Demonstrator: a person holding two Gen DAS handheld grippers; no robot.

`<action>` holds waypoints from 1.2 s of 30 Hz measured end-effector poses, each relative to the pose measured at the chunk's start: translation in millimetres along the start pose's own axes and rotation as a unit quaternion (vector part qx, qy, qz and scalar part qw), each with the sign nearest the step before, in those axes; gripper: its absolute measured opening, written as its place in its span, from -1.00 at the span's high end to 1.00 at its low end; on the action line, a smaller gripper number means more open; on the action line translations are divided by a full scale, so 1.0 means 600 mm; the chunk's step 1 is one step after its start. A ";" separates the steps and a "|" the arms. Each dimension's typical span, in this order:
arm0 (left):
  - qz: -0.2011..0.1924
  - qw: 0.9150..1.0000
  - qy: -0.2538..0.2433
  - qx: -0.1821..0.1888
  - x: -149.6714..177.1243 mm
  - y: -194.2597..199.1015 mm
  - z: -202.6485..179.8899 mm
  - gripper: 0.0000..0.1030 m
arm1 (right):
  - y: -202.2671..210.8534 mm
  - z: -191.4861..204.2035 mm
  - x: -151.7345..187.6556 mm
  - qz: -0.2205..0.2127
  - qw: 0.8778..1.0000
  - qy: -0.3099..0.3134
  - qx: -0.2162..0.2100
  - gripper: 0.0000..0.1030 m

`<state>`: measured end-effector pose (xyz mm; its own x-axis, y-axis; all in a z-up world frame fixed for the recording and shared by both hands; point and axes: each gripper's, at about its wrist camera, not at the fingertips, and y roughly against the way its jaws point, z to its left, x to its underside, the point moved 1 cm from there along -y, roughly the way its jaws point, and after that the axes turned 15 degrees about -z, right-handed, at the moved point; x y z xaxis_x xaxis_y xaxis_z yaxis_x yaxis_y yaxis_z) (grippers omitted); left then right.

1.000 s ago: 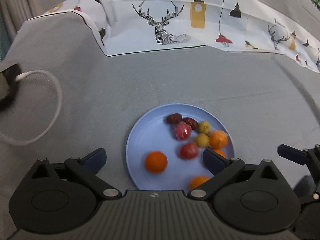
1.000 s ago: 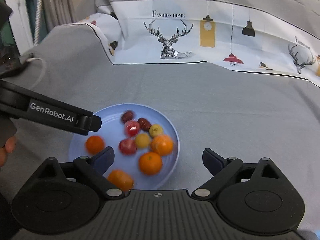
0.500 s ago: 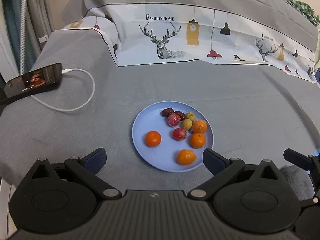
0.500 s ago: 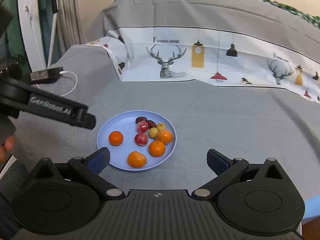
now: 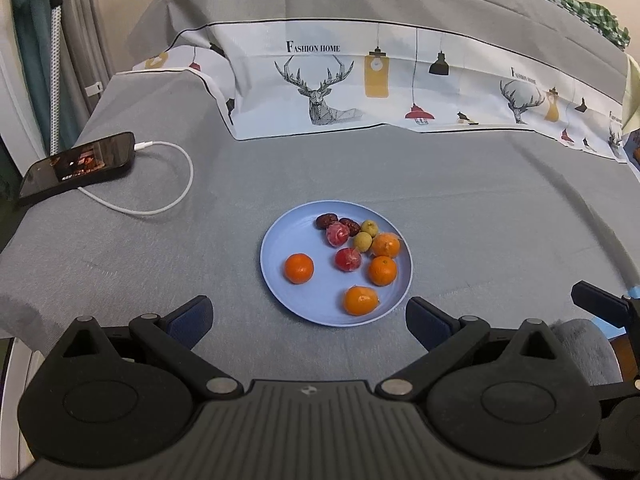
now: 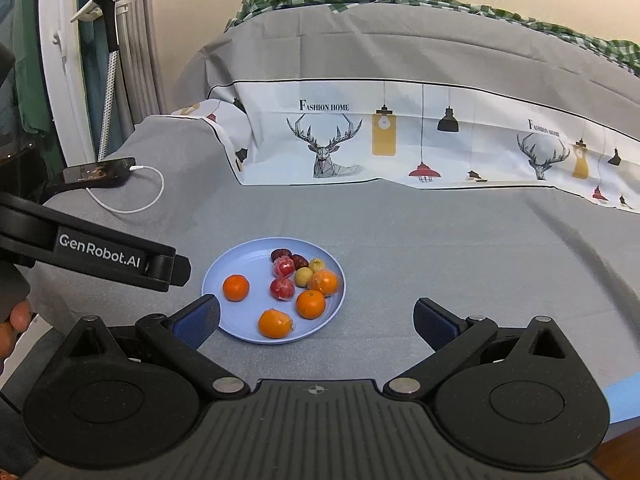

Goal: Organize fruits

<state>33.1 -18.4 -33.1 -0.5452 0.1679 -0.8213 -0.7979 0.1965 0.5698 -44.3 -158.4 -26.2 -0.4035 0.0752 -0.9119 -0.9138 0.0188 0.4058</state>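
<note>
A light blue plate point(image 5: 288, 292) point(image 6: 240, 264) sits on the grey cloth. It holds several small oranges, one apart at the left point(image 5: 299, 268) point(image 6: 236, 287), two red wrapped fruits point(image 5: 348, 259), two yellow-green fruits point(image 5: 363, 240) and two dark dates point(image 5: 327, 221). My left gripper point(image 5: 308, 318) is open and empty, just in front of the plate's near rim. My right gripper point(image 6: 316, 322) is open and empty, near the plate's front right. The left gripper's body point(image 6: 100, 256) shows at the left of the right wrist view.
A black phone point(image 5: 78, 166) with a white charging cable point(image 5: 168, 204) lies at the far left of the cloth. A printed deer-pattern cloth point(image 5: 360, 92) covers the raised back. The table's near edge with blue tape point(image 6: 620, 394) shows at the lower right.
Both grippers have pulled back and up from the plate, so it looks smaller and farther. The oranges shifted at first, then settled. Both stay open.
</note>
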 end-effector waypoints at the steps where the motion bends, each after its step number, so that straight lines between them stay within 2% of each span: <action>1: 0.000 1.000 0.002 0.000 0.000 0.001 0.000 -0.99 | 0.000 0.000 -0.001 0.000 1.000 0.000 0.002 -0.98; 7: 0.009 1.000 -0.002 -0.010 0.004 0.005 -0.003 -0.99 | 0.000 0.002 -0.002 -0.001 1.000 -0.004 0.022 -0.98; 13: 0.011 1.000 -0.002 -0.028 0.016 0.010 0.004 -0.99 | 0.007 0.004 0.000 -0.003 1.000 -0.004 0.021 -0.98; 36: 0.005 0.999 -0.021 -0.040 0.020 0.012 -0.006 -0.99 | 0.013 0.004 0.002 -0.005 1.000 -0.002 0.024 -0.98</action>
<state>19.8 -18.6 -39.0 -0.5438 0.2112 -0.8122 -0.8111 0.1160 0.5732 -51.9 -156.0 -23.8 -0.3936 0.0779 -0.9160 -0.9145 0.0683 0.3987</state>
